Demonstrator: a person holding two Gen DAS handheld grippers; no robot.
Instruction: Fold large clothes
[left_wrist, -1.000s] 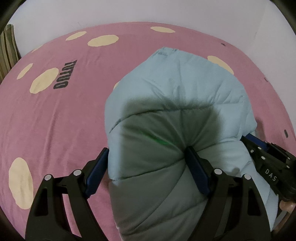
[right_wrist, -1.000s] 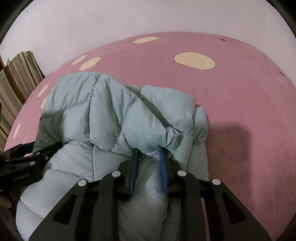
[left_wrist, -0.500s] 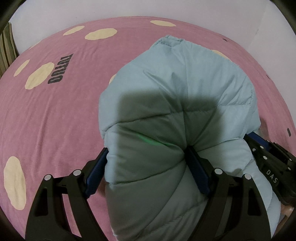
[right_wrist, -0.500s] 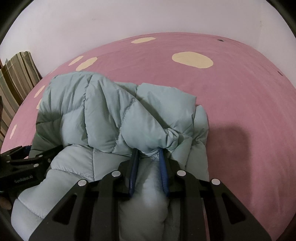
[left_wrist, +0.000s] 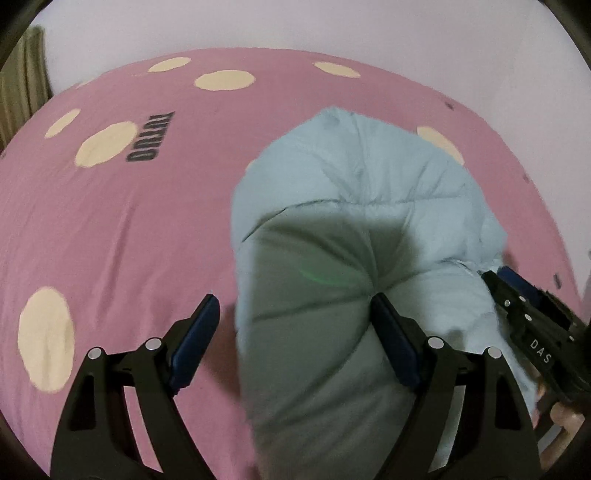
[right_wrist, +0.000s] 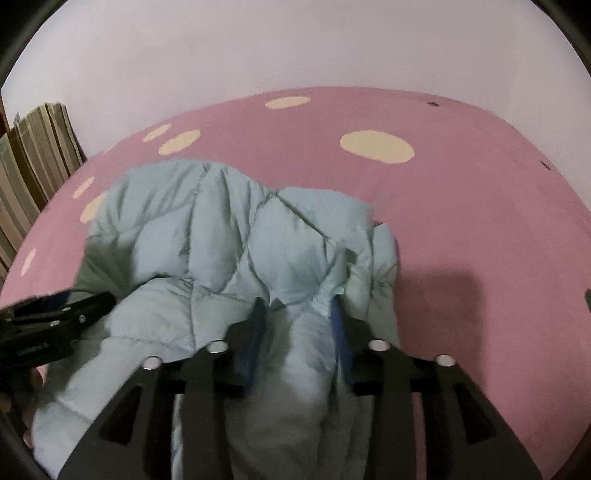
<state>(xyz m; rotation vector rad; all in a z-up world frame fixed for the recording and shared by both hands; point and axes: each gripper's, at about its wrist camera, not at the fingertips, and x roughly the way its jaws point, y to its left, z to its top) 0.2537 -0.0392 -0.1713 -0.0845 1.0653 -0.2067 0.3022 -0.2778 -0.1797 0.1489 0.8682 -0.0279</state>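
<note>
A: Logging left wrist view first. Left gripper (left_wrist: 291, 314) has its fingers (left_wrist: 195, 332) spread wide. The near fold of the pale blue puffer jacket (left_wrist: 354, 206) sits between them. The right finger pad presses into the padding. The left pad stands clear of the fabric, with pink bed sheet (left_wrist: 122, 236) showing in the gap.

B: Where does the jacket lie?

A: Bunched on the bed, right of centre, running away from the camera. Its near part is in shadow. The sheet has cream spots and a dark printed word (left_wrist: 149, 138). The right gripper (left_wrist: 517, 295) enters at the right edge, against the jacket's side. A white wall (left_wrist: 295, 26) stands behind the bed.

B: Right wrist view?

A: Right gripper (right_wrist: 297, 314) has its fingers (right_wrist: 255, 332) partly apart, with a gathered ridge of jacket (right_wrist: 207, 229) running between them. The frame is blurred, so I cannot tell whether the pads pinch it. The jacket is heaped left of centre on the bed sheet (right_wrist: 480, 221). The left gripper (right_wrist: 59, 310) shows at the left edge, touching the jacket's side. A striped cushion (right_wrist: 33, 158) leans at the far left by the wall (right_wrist: 295, 48).
</note>
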